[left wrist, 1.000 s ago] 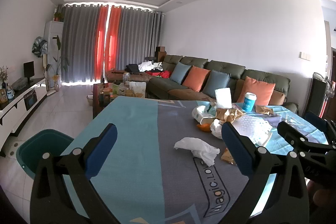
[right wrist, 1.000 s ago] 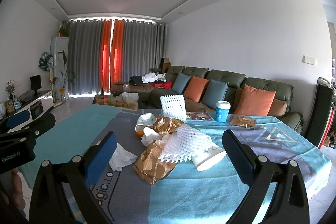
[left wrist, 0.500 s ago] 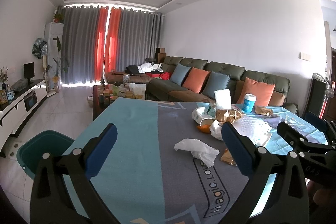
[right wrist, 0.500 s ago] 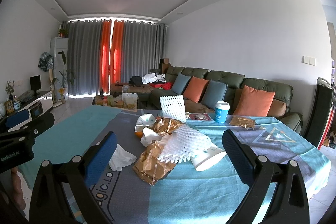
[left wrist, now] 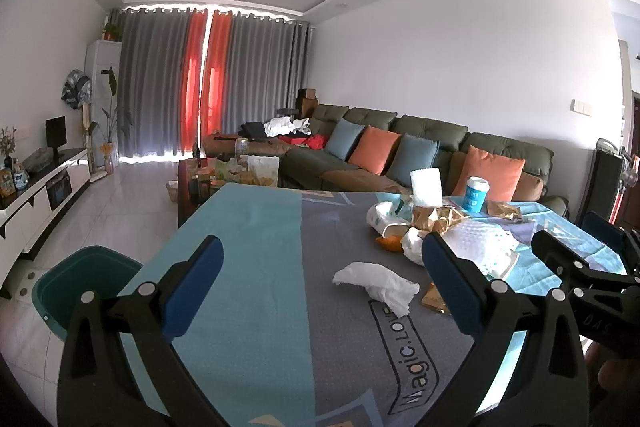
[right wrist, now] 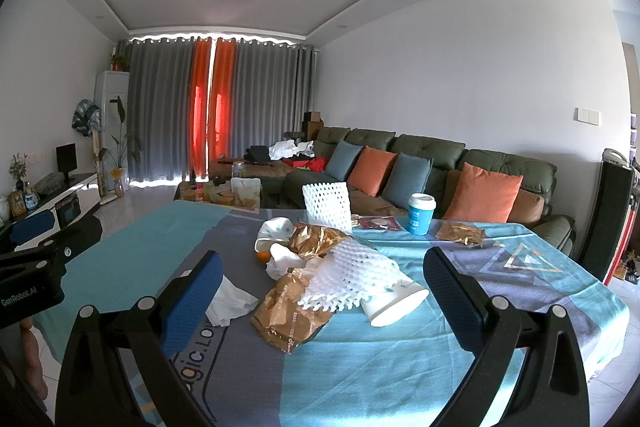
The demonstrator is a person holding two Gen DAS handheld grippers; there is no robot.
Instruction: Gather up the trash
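Note:
Trash lies on a table with a teal and grey cloth. A crumpled white tissue sits nearest, just ahead of my left gripper, which is open and empty. My right gripper is open too, facing a heap: a brown wrapper, white foam netting, a tipped white cup and gold foil. A blue paper cup and a second wrapper stand farther back. A teal bin stands on the floor left of the table.
An upright foam net sleeve and an orange peel lie among the heap. A green sofa with cushions runs behind the table, a cluttered coffee table beyond it. A white TV cabinet lines the left wall.

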